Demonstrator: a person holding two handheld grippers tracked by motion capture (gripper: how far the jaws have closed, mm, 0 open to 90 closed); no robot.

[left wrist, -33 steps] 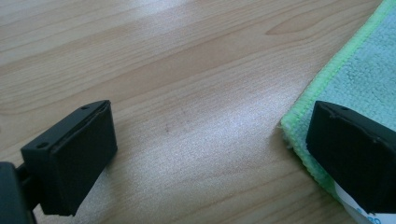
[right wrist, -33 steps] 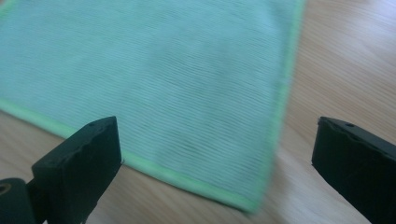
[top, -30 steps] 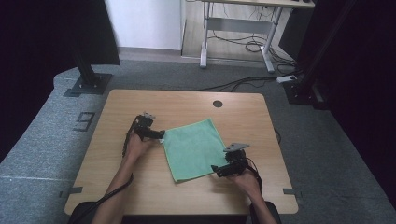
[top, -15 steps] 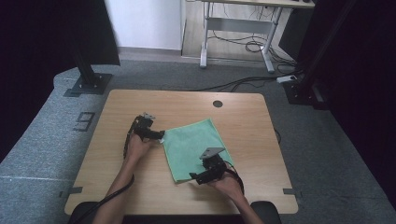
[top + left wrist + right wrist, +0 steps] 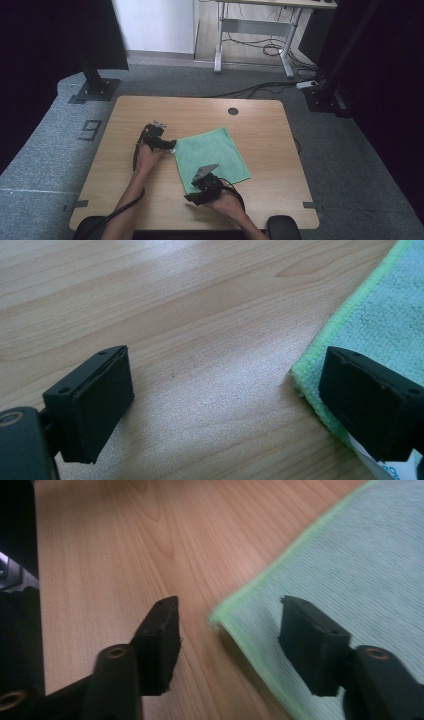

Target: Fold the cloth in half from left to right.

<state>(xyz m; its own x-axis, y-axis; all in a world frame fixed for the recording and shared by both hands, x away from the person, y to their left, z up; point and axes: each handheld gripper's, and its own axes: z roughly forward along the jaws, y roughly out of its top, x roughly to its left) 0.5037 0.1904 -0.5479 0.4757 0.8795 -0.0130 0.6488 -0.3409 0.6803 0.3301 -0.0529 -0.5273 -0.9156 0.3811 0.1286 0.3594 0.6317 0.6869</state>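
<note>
A green cloth (image 5: 212,154) lies flat on the wooden table (image 5: 260,125), a little right of the middle. My left gripper (image 5: 171,145) rests at the cloth's left corner, open, with that corner (image 5: 320,385) next to its right jaw. My right gripper (image 5: 191,197) is at the cloth's near corner, open, and the lime-edged corner (image 5: 220,617) lies between its jaws. Nothing is held by either gripper. A white label (image 5: 385,467) peeks out under the left gripper's right jaw.
The table has a round cable hole (image 5: 233,111) near its far edge. Bare wood spreads left of the cloth and along the front edge. A desk frame (image 5: 255,30) and cables stand on the floor beyond the table.
My right gripper has moved left along the cloth's near edge, from the right corner to the near left corner. The left gripper has stayed put.
</note>
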